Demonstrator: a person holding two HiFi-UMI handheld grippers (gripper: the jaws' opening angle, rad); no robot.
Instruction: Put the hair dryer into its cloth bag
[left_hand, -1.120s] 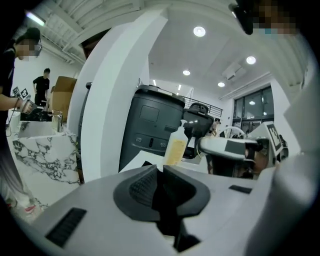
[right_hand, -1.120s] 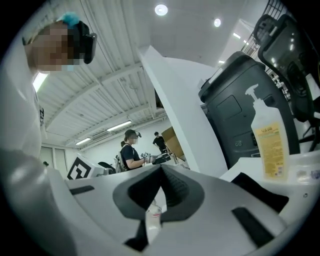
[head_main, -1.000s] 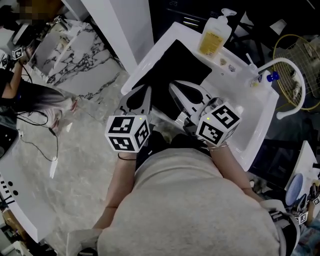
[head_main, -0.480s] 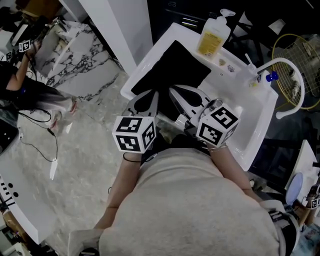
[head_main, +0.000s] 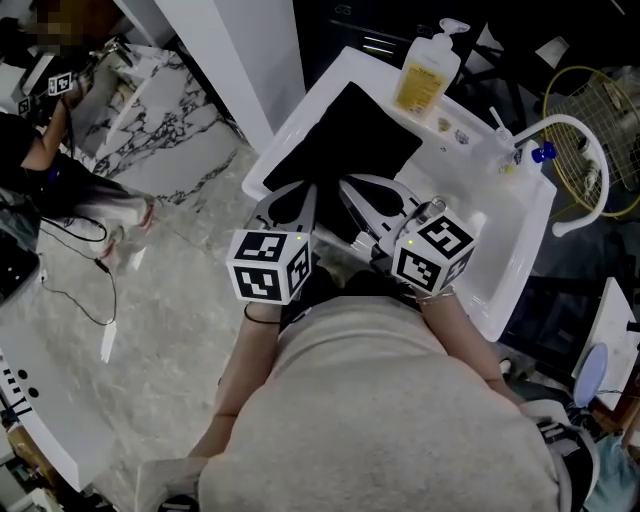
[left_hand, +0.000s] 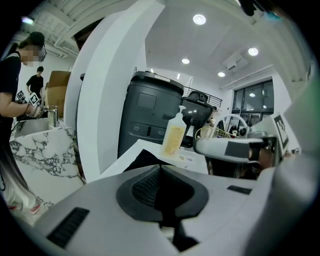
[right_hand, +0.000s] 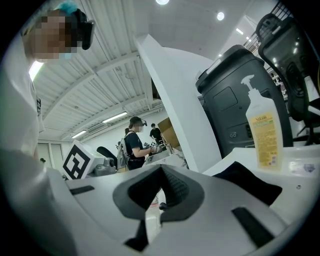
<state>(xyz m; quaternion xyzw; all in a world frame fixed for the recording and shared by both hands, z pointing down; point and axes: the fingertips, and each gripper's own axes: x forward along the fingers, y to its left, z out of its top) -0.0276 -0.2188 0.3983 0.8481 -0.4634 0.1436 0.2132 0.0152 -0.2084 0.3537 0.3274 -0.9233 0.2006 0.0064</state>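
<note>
The black cloth bag (head_main: 340, 140) lies flat on the left part of the white sink counter (head_main: 300, 105); it also shows as a dark flat shape in the left gripper view (left_hand: 142, 159) and the right gripper view (right_hand: 245, 182). I see no hair dryer in any view. My left gripper (head_main: 300, 195) hovers at the bag's near edge, shut with nothing between its pads (left_hand: 160, 169). My right gripper (head_main: 352, 185) is just to its right, over the counter's near side, also shut and empty (right_hand: 161, 171).
A yellow soap bottle (head_main: 428, 72) stands at the counter's far edge, with a white faucet (head_main: 570, 140) to its right. A wire basket (head_main: 592, 120) sits beyond the faucet. A white pillar (head_main: 235, 60) and a marble-patterned counter (head_main: 150, 100) are to the left, where a person (head_main: 45, 150) works.
My left gripper has shifted a little to the right, closer to the bag's near edge. The right gripper has hardly moved. The person at the left has moved.
</note>
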